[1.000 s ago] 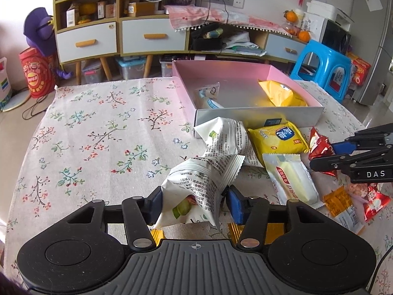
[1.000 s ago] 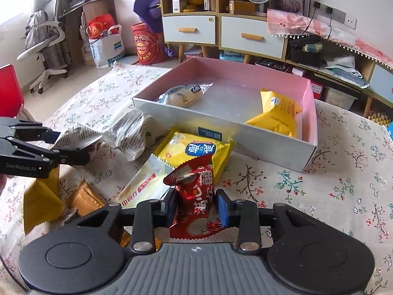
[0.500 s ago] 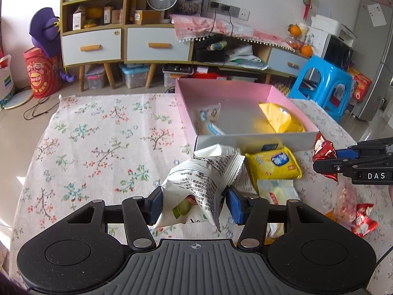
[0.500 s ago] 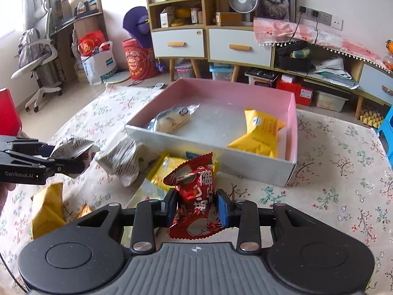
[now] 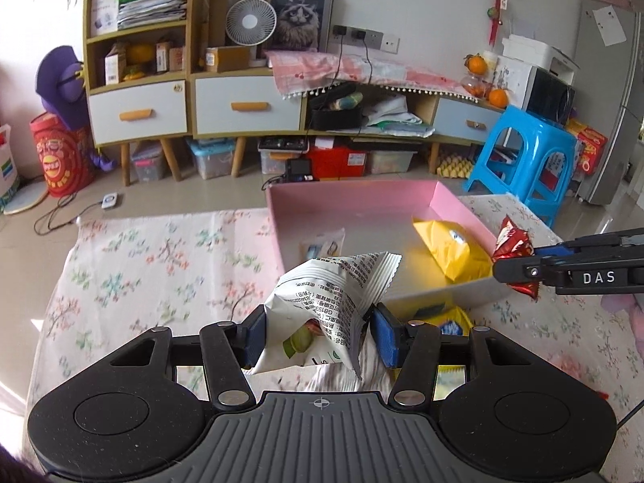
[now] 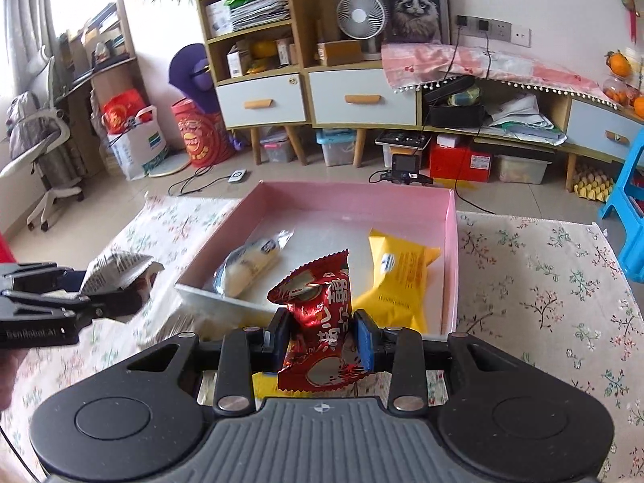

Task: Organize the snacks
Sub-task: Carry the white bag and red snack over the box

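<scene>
Above a flowered tablecloth (image 5: 153,265): left gripper (image 5: 320,332) clamped partway shut on a white snack bag (image 5: 334,302) printed with black text, blue pads (image 5: 384,336) pressing into both crumpled sides, bag lifted clear of the cloth and standing upright between the fingers. Same bag (image 6: 116,267) seen from the right wrist at far left, poking from the left gripper (image 6: 133,287), beside the near left corner of the box.

Right gripper (image 6: 322,340) closed narrowly on a red foil snack packet (image 6: 322,322), pinched at its middle, top flaring upward and bottom hanging below the pads (image 6: 364,342). From the left wrist, that red packet (image 5: 513,255) held out at the tip of the right gripper (image 5: 509,269), just over the box's near right corner.

Ahead of both: open pink-walled box (image 6: 451,241) on the cloth, already holding a yellow packet (image 6: 396,281) against the right wall and a clear-wrapped pastry (image 6: 251,261) toward the left. Also in the left-wrist view: pink wall (image 5: 350,205), yellow packet (image 5: 451,249), clear wrapper (image 5: 324,243).

More yellow wrappers (image 5: 448,322) on the cloth just in front of the box, partly hidden behind the left gripper's fingers.

Background: cabinet (image 6: 306,92) with white drawers, small fan (image 6: 359,13), blue stool (image 5: 523,153).
</scene>
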A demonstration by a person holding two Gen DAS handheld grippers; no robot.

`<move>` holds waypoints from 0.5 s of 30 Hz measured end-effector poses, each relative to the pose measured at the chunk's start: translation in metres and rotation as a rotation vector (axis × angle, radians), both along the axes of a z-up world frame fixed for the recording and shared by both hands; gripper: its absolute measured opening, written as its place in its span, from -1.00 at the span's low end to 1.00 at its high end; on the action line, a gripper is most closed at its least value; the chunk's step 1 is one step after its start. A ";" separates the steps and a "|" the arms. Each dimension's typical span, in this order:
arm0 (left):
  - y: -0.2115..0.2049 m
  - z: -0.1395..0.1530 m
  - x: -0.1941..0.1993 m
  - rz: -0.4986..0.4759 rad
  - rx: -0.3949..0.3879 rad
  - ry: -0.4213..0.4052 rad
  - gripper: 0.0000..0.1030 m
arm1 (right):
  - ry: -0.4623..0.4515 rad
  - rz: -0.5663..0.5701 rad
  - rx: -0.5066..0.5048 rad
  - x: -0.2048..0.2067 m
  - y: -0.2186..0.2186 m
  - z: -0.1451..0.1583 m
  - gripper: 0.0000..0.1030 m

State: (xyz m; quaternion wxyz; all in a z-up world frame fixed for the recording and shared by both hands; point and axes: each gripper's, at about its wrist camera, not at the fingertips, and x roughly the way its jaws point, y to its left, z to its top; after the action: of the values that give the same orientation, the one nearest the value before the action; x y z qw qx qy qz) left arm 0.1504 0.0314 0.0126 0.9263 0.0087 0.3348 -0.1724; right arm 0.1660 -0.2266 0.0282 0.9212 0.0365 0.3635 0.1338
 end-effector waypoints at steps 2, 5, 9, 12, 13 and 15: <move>-0.008 0.000 0.006 -0.003 -0.001 -0.001 0.00 | 0.009 -0.011 0.015 0.006 -0.001 -0.001 -0.56; -0.021 -0.002 0.015 -0.015 0.004 -0.004 0.00 | 0.022 -0.022 0.031 0.014 -0.001 -0.003 -0.56; -0.041 -0.007 0.023 -0.038 0.019 -0.006 0.00 | 0.038 -0.051 0.082 0.025 -0.005 -0.003 -0.56; -0.053 -0.013 0.029 -0.048 0.028 -0.003 0.00 | 0.037 -0.080 0.122 0.033 -0.008 -0.003 -0.56; -0.056 -0.015 0.031 -0.050 0.032 -0.002 0.00 | 0.038 -0.090 0.133 0.035 -0.009 -0.004 -0.56; -0.061 -0.019 0.034 -0.053 0.041 -0.002 0.00 | 0.047 -0.107 0.156 0.040 -0.010 -0.006 -0.56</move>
State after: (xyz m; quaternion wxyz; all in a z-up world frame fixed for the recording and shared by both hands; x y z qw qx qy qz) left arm 0.1842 -0.0298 -0.0062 0.9214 0.0368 0.3369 -0.1900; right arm 0.2062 -0.2363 0.0220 0.9127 0.1307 0.3708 0.1114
